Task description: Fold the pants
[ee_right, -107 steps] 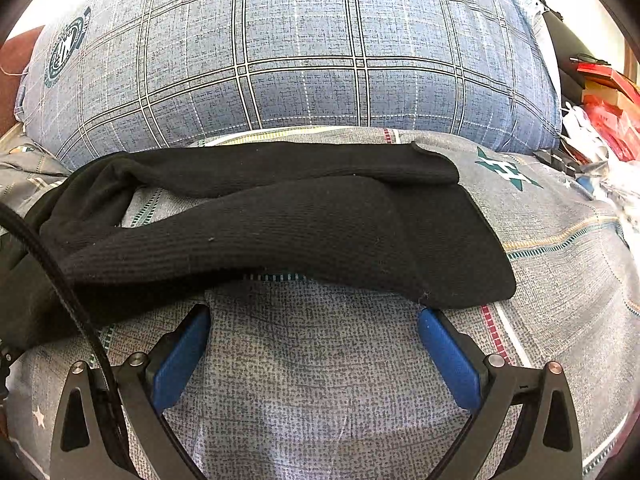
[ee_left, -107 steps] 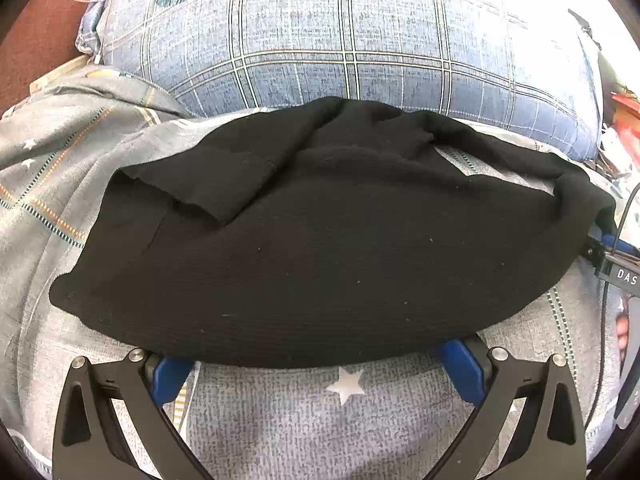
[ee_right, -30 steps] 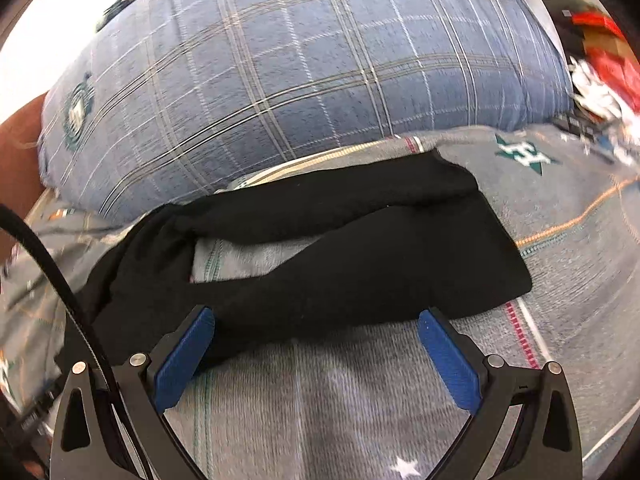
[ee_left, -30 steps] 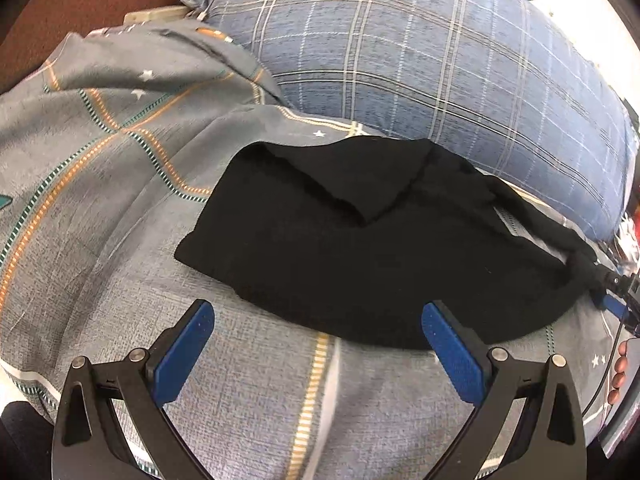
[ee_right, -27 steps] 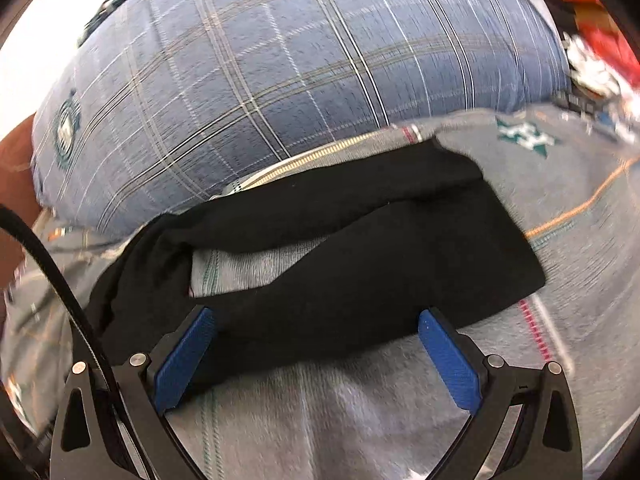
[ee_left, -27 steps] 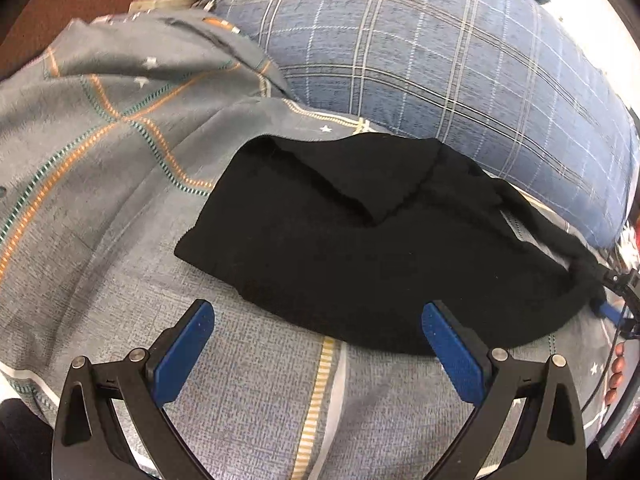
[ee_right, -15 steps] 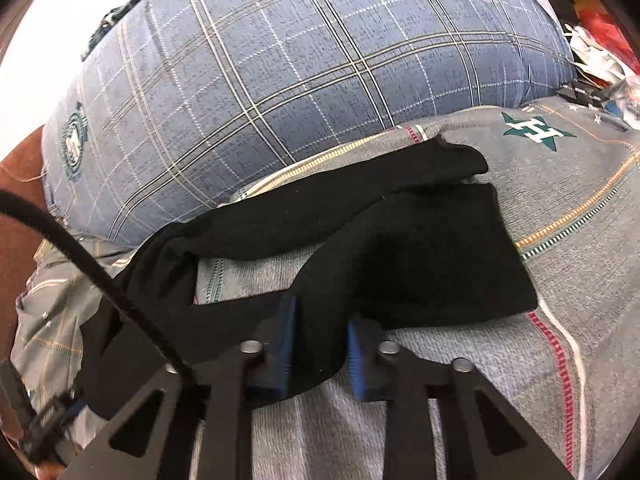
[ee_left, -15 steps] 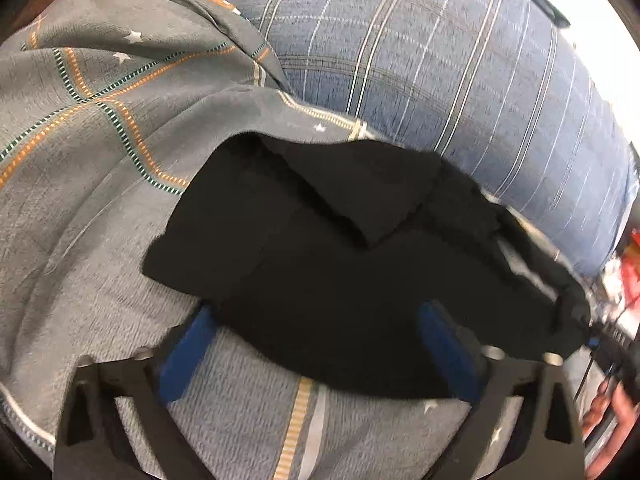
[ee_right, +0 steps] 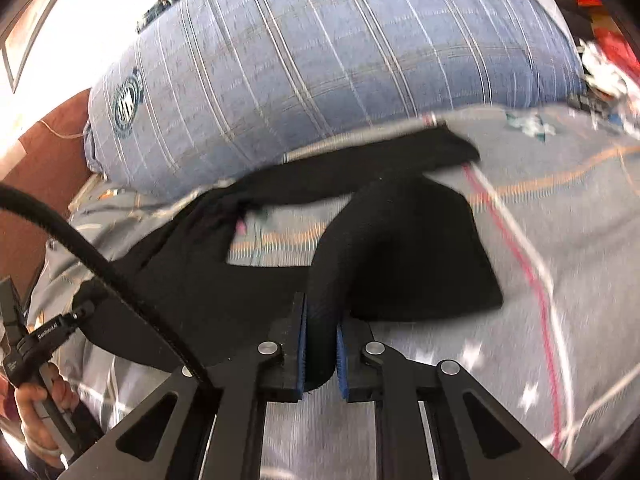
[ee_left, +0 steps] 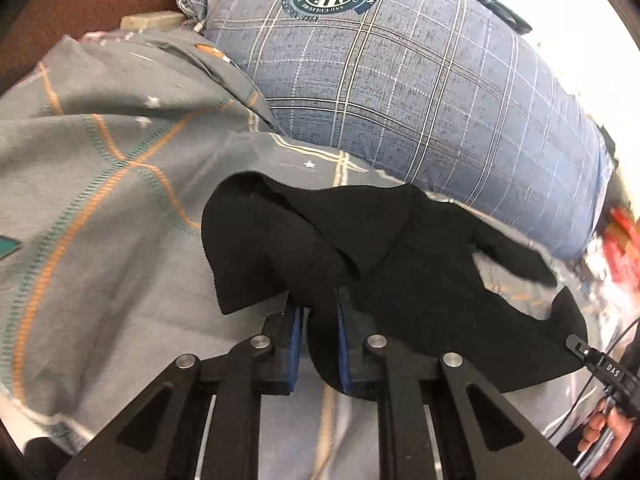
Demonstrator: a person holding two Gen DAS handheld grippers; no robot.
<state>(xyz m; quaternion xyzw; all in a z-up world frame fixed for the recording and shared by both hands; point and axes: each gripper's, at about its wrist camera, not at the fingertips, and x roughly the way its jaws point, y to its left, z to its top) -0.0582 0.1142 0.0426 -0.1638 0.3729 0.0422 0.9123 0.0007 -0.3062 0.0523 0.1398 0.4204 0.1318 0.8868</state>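
The black knit pants (ee_left: 400,280) lie on a grey patterned bedsheet (ee_left: 100,220), in front of a blue plaid pillow. My left gripper (ee_left: 320,344) is shut on a bunched fold at the near edge of the pants' left end, which is lifted and draped. My right gripper (ee_right: 320,352) is shut on a fold of the pants (ee_right: 400,248) at their right end. Between the two legs a patch of sheet shows.
A large blue plaid pillow (ee_left: 420,80) lies behind the pants; it also shows in the right wrist view (ee_right: 340,60). A brown headboard (ee_left: 80,0) is at the far left. Red and white clutter (ee_right: 608,56) sits at the right edge.
Both grippers were open in front of the pants. They have closed on the near edge, one at each end, and the cloth is lifted and bunched.
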